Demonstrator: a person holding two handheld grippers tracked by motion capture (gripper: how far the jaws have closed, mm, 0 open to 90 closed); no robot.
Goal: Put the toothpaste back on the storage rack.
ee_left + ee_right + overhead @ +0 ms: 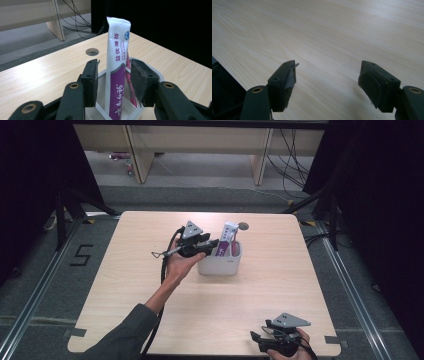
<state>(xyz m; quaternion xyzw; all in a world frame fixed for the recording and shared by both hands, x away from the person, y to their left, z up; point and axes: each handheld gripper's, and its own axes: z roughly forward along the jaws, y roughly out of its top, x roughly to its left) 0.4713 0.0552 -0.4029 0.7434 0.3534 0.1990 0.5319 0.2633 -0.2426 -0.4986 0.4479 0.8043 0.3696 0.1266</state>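
So nearest the camera in the high view, the right tongs (256, 338) sit at the front edge of the worktop (150, 285), bottom right corner. In the right gripper view its jaws stand wide apart over bare wood, gripping nothing.

Further in, around the middle of the worktop, the left tongs (212, 246) are held level by one hand (180, 265), poking at the white holder (220, 266). There's one holder, and it has dividers inside, so several compartments. One toothpaste tube (117, 62), white on top and purple lower down, stands upright in it. In the left gripper view the tube sits between the jaws, but there's a clear gap on both sides, so the pads (139, 82) aren't pressing it: released, not clenched. Something thin and pinkish-red stands just behind the tube in the holder; can't tell what it is.

Past that, one round hole (243, 225) in the worktop near the far edge, just beyond the holder.
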